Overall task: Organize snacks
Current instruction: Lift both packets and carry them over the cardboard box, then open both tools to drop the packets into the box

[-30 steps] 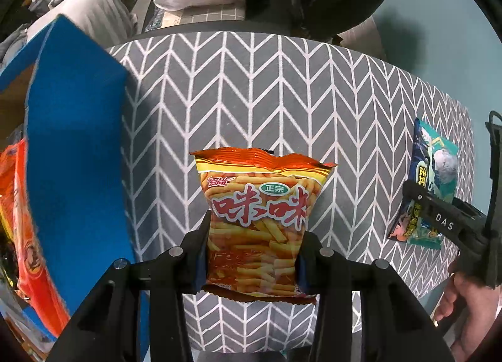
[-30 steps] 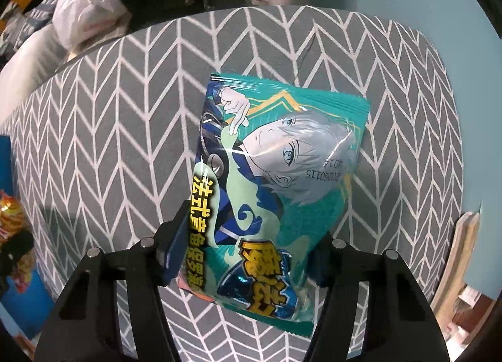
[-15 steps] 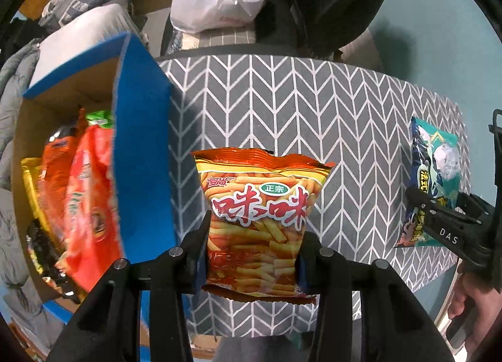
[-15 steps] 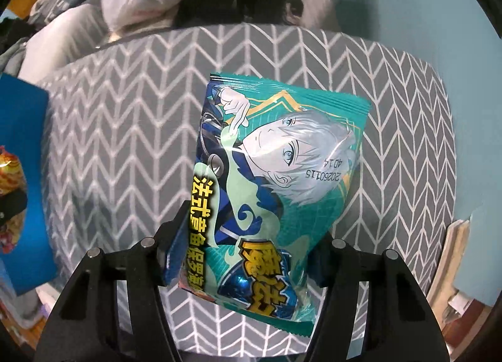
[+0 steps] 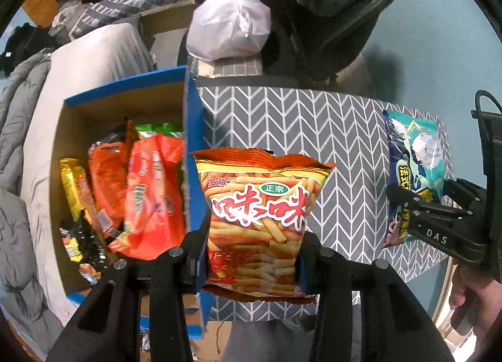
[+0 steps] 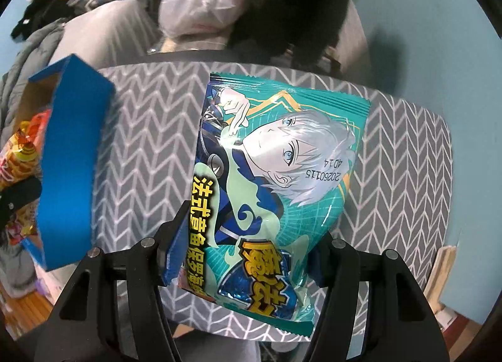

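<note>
Several snacks already sit in the box (image 5: 125, 101) left of the fingers; the left gripper (image 5: 252, 249) holds the orange bag (image 5: 260, 205), the right gripper (image 6: 248, 255) the teal bag (image 6: 276, 173); both bags are yet to go in; no other snacks show on the tabletop (image 5: 345, 148)

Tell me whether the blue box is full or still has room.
Still has room. The blue box holds several snack packets bunched toward one side, with bare cardboard wall showing above them. Its depth cannot be told.

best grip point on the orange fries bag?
Lower half of the fries bag, pinched across its width from below, as the left tool has it now. The bag stands upright, its sides narrow toward the bottom seam, and its puffed top stays free to drop first into the box.
</note>
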